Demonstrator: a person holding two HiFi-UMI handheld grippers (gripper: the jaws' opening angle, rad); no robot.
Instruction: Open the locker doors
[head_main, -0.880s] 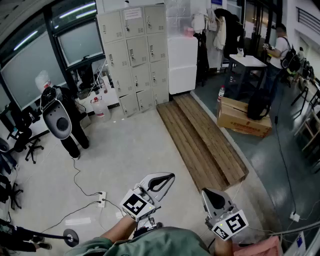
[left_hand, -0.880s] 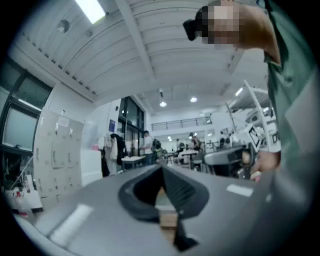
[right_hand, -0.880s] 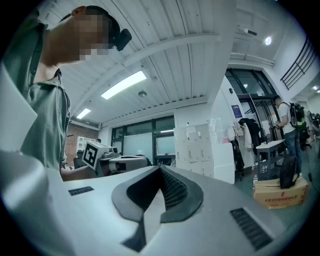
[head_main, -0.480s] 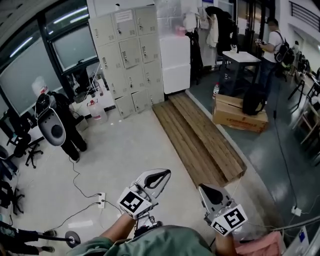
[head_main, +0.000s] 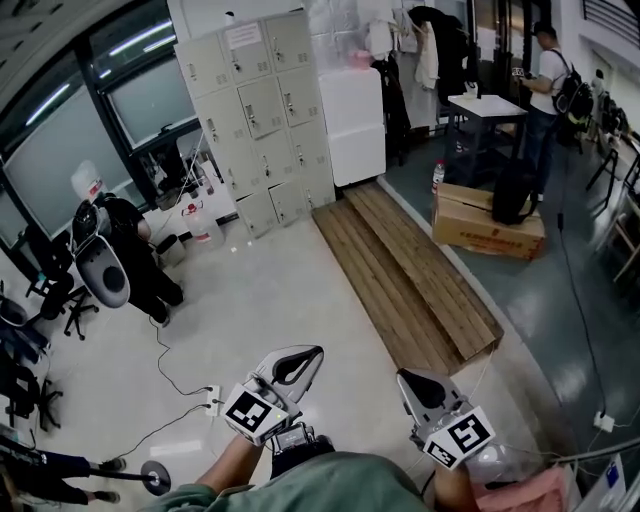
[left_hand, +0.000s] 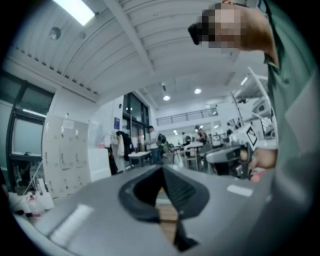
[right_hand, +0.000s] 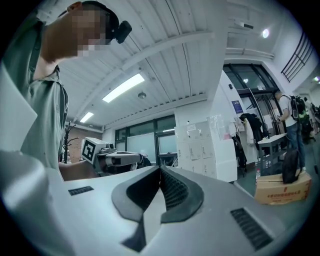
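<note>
A: Pale floor (head_main: 280, 290) is seen across most of the head view, with a wooden platform (head_main: 410, 275) laid at centre right. Where are the lockers found?

B: The lockers (head_main: 262, 110) are set against the far wall, at the upper centre-left of the frame, just beside a white cabinet (head_main: 355, 125). Every door that can be made out is shut.

A: And the tools?

B: Both are held low at the bottom edge. The left gripper (head_main: 300, 362) is seen at lower centre and the right gripper (head_main: 418, 388) to its right, both well apart from the lockers and pointed level.

A: How are the jaws set?

B: In the left gripper view the jaws are seen brought together at the tips, with nothing clamped between them. The lockers are shown small at that frame's left. In the right gripper view the jaws are likewise pressed together and nothing is held, and the lockers appear right of centre, beyond the tips.

A: What else is noted?

B: A box (head_main: 490, 225) is placed at the platform's right, and a person (head_main: 548, 75) is seen at the upper right by a table (head_main: 487, 105). A power strip (head_main: 212, 398) is laid on the floor, left of the left gripper — its cable is trailed towards the lower left.
</note>
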